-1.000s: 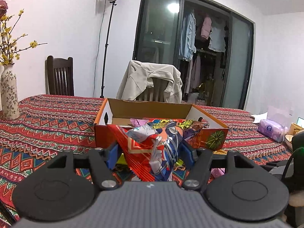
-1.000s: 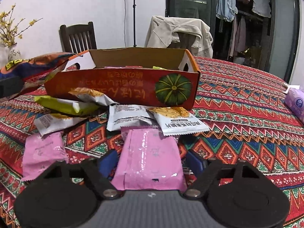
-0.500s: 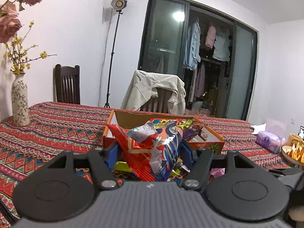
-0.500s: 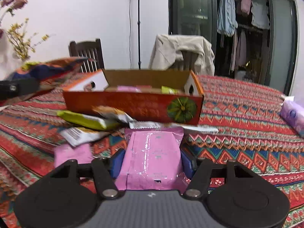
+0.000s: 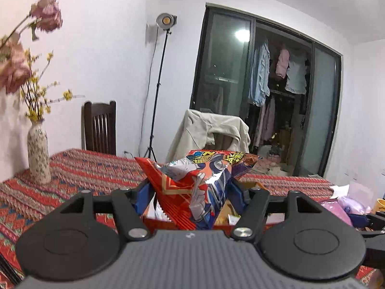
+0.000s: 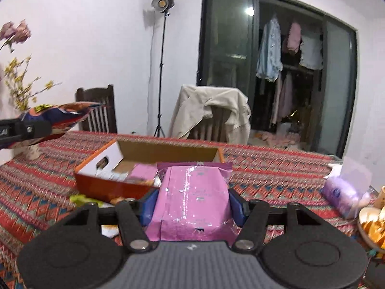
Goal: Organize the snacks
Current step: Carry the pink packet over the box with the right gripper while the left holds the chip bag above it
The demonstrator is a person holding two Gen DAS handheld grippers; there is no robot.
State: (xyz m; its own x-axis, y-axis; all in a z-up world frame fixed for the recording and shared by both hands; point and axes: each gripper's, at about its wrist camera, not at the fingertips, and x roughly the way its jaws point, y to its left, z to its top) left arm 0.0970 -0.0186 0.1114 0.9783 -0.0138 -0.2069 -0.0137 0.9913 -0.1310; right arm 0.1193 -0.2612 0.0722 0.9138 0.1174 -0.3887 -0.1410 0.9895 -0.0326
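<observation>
Grippers raised since a second ago: left gripper (image 5: pixel 190 193) clamped on crinkly red-blue foil bag (image 5: pixel 197 183), right gripper (image 6: pixel 191 204), just tightened, grasping flat pink plastic packet (image 6: pixel 192 197); deposit into orange cardboard box (image 6: pixel 113 187) at 10 o'clock.

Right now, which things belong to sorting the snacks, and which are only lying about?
For the job:
- red chip bag, in left gripper
- pink packet, in right gripper
- cardboard box
- green packet

Lying about:
- vase
- tissue pack
- jacket
</observation>
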